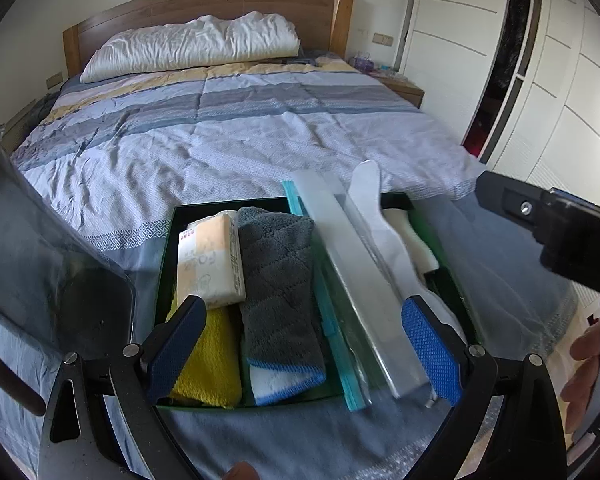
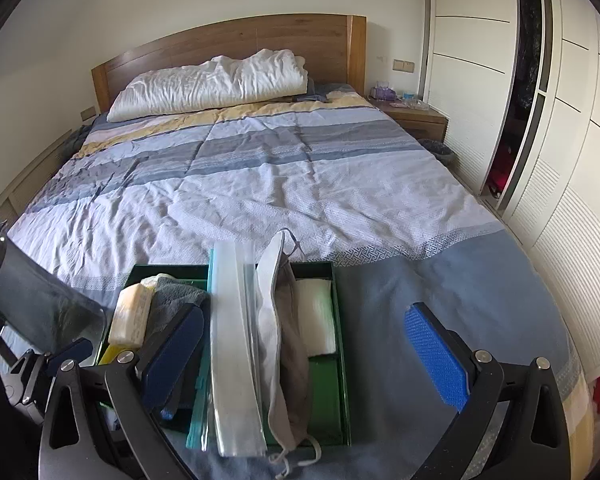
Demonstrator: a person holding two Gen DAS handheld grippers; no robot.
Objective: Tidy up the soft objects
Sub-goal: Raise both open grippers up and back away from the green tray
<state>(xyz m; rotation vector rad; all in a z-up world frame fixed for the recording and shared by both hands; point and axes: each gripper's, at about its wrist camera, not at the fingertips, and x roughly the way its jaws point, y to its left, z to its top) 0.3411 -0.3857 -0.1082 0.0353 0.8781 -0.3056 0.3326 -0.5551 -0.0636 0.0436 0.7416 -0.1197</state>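
Left tool point(image 1: 304, 344): your jaws stand wide apart and hold nothing; they hang above the near edge of the green tray point(image 1: 168, 248).
Right tool point(image 2: 308, 354): also spread wide and empty; its left finger is over the tray, its right finger over bare bedspread point(image 2: 440, 288) beside it.
Between your left tool's fingers: a grey quilted cloth point(image 1: 280, 276) with a blue-and-white edge lies lengthwise in the tray.
Under your left tool's left finger: a yellow towel point(image 1: 212, 360), and just beyond that fingertip a peach-coloured tissue pack point(image 1: 210, 256), touching the grey cloth.
By your left tool's right finger: a clear zip bag point(image 1: 356, 280) with a teal strip lies slanted across the tray, its ends sticking out past both rims.
Right of the bag: a light grey face mask point(image 2: 270, 320) lies along it, straps trailing over the tray's near rim.
Beyond the mask: a folded white cloth point(image 2: 316, 312) sits in the tray's far right compartment.
Farther out: the tray rests at the foot of the bed; a white pillow point(image 2: 212, 82) lies against the wooden headboard point(image 2: 236, 36).
To your right: white wardrobe doors point(image 2: 472, 60).
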